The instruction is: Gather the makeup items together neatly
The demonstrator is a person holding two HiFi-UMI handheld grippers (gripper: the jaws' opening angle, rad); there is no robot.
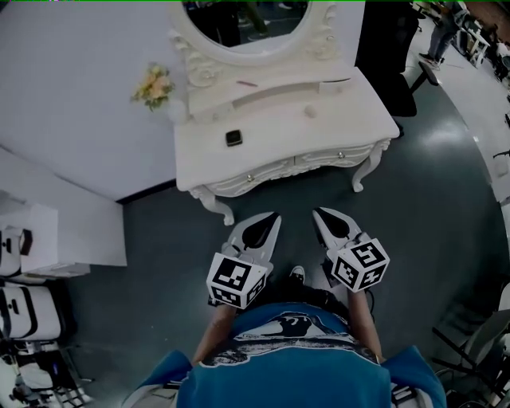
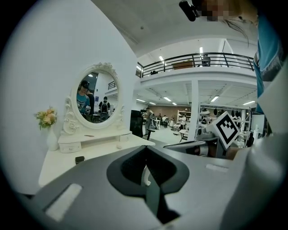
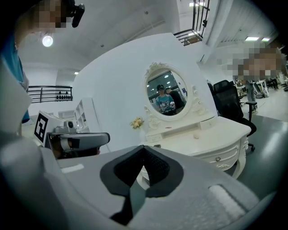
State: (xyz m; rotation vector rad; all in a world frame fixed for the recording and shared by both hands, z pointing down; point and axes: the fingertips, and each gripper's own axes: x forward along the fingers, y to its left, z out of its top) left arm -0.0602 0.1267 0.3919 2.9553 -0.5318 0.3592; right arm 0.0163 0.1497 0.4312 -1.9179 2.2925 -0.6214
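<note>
A white dressing table [image 1: 319, 139] with an oval mirror [image 1: 247, 20] stands ahead of me. On its top lie a small black square compact [image 1: 233, 138] and a small pale round item [image 1: 311, 111]. A thin pink stick [image 1: 247, 83] rests on the raised shelf. My left gripper [image 1: 273, 217] and right gripper [image 1: 317, 213] hang side by side over the floor, short of the table's front edge. Both are shut with nothing in them. The compact [image 2: 79, 159] also shows in the left gripper view, and the pale item [image 3: 196, 135] in the right gripper view.
A vase of flowers [image 1: 155, 86] stands at the table's back left corner. A black office chair [image 1: 390, 48] sits to the table's right. White cabinets [image 1: 32, 239] are on the left, and dark grey floor [image 1: 430, 207] lies between me and the table.
</note>
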